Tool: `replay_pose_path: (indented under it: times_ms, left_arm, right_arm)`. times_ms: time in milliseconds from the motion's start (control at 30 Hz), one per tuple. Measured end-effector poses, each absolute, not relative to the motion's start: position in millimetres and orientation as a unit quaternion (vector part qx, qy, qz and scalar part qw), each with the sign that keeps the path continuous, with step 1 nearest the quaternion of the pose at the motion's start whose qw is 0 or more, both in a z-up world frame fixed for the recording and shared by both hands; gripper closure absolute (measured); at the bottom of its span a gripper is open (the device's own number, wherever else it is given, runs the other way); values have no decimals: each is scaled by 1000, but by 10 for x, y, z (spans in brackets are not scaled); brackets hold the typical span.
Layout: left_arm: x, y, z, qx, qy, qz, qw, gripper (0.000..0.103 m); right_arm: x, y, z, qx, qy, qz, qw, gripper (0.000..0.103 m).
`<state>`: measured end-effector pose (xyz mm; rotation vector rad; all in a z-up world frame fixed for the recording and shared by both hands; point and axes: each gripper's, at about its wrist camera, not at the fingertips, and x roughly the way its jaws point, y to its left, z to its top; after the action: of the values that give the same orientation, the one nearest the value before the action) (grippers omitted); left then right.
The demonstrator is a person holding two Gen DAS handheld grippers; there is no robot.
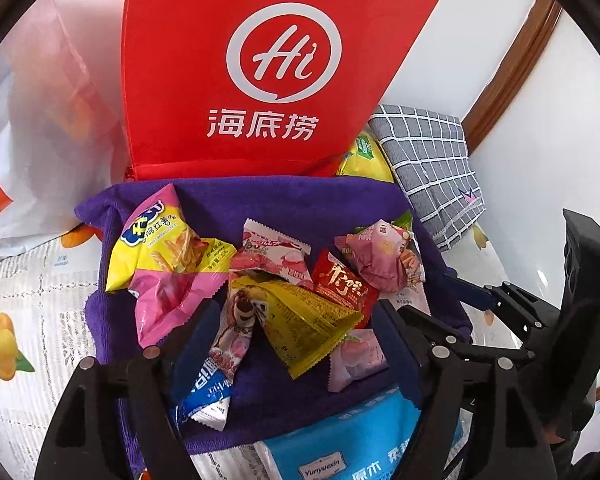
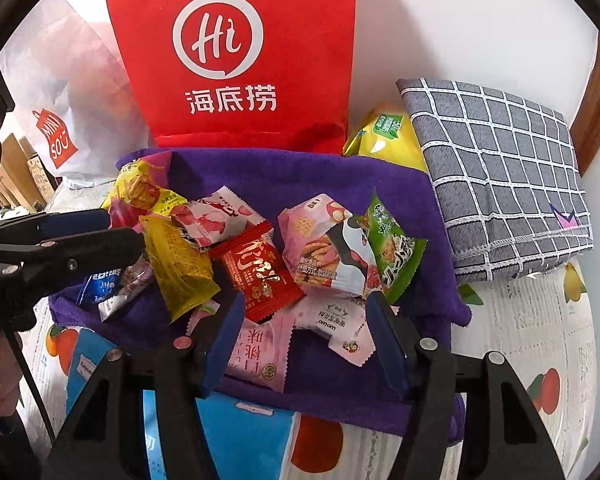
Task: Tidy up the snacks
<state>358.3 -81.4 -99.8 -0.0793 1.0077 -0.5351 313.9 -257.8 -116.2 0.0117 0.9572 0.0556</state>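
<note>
Several snack packets lie in a heap on a purple towel [image 1: 268, 204] [image 2: 300, 176]. Among them are a yellow and pink chip bag [image 1: 160, 256], a yellow packet [image 1: 308, 320] [image 2: 176, 268], a red packet [image 1: 344, 284] [image 2: 256, 272], a pink cracker packet [image 2: 320, 244] and a green packet [image 2: 396, 248]. My left gripper [image 1: 296, 332] is open, its fingers either side of the yellow packet, just above the heap. My right gripper [image 2: 304, 320] is open over the pink packets at the towel's front. The left gripper also shows at the left of the right wrist view [image 2: 112, 228].
A red paper bag [image 1: 268, 68] [image 2: 240, 56] stands behind the towel, a white Miniso bag [image 2: 56, 120] to its left. A folded grey checked cloth [image 2: 500, 176] and a yellow-green pack [image 2: 384, 136] lie at the right. A blue tissue pack [image 1: 340, 440] sits in front.
</note>
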Motion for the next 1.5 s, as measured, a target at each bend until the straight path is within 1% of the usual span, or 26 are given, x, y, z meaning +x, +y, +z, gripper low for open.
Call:
replay_pose_path:
  times_ms: [533,633,700,800,1233,1500]
  left_arm:
    - [3454,-684,-1000,-28,493,-234,837,21]
    - [3412,-665,-974,-25,492,-230,839,17]
    - [3373,-652,-940,-18,486,-224,844,13]
    - [3297,-622,-883,-17,481,-220,849,10]
    - [2854,-563,-674,-7,474,-204,856,9]
    - [2433,-529,-449,5,456,-187,870,9]
  right_arm:
    - [3016,-2471,-1104,6,470,22,882,41]
    - [2979,-2472,-1051,10,468,20,884,41]
    - [2946,-2483,-1012,14,466,17,885,41]
    - [2884,-2508,-950,24,464,12,885,41]
    - [2475,-2522,-552,44,446,-1,894,41]
    - [2139,-2497,-308,45,438,1,898,41]
